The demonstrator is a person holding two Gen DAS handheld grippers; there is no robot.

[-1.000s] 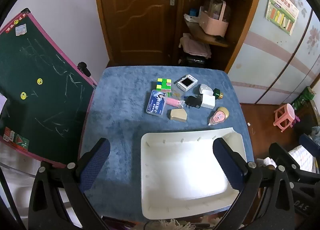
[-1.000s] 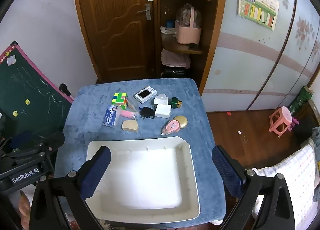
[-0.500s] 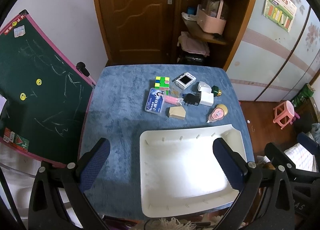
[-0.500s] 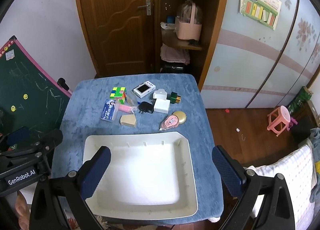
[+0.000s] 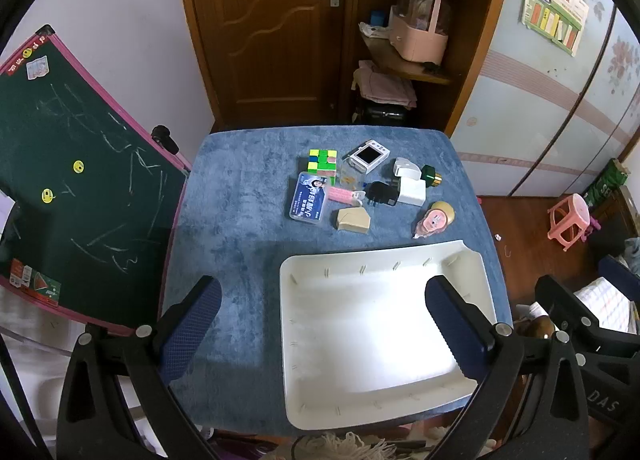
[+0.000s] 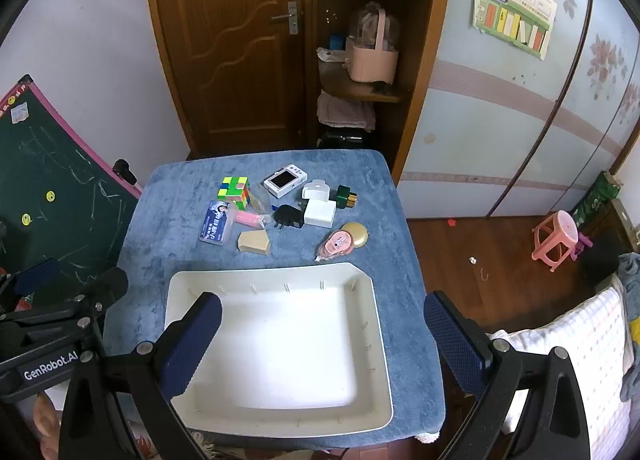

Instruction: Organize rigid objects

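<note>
Hovering nearest the viewer, the left gripper (image 5: 320, 308) and right gripper (image 6: 320, 324) are held above the near edge of a table (image 5: 240, 220), each with fingers spread wide and nothing between them. Just beyond them a white tray (image 6: 376, 340) is seen on the near right of the blue cloth, and nothing has been placed in it. The task is judged not yet begun: every object remains to be moved.

Further off, past the tray's far rim, the objects are clustered: a tan block (image 6: 254, 242), a card case (image 6: 216, 222), a pink tape dispenser (image 6: 338, 244) touching a gold disc (image 6: 356, 234), a black plug (image 6: 288, 216) beside a white charger (image 6: 320, 213), a colour cube (image 6: 234, 190), a small camera (image 6: 285, 180) and a green bottle (image 6: 345, 196).

A chalkboard (image 5: 60, 180) is propped at the left. Beyond the table a wooden door (image 6: 232, 40) and shelves holding a pink basket (image 6: 372, 60) are seen. A pink stool (image 6: 558, 234) stands on the floor at right.
</note>
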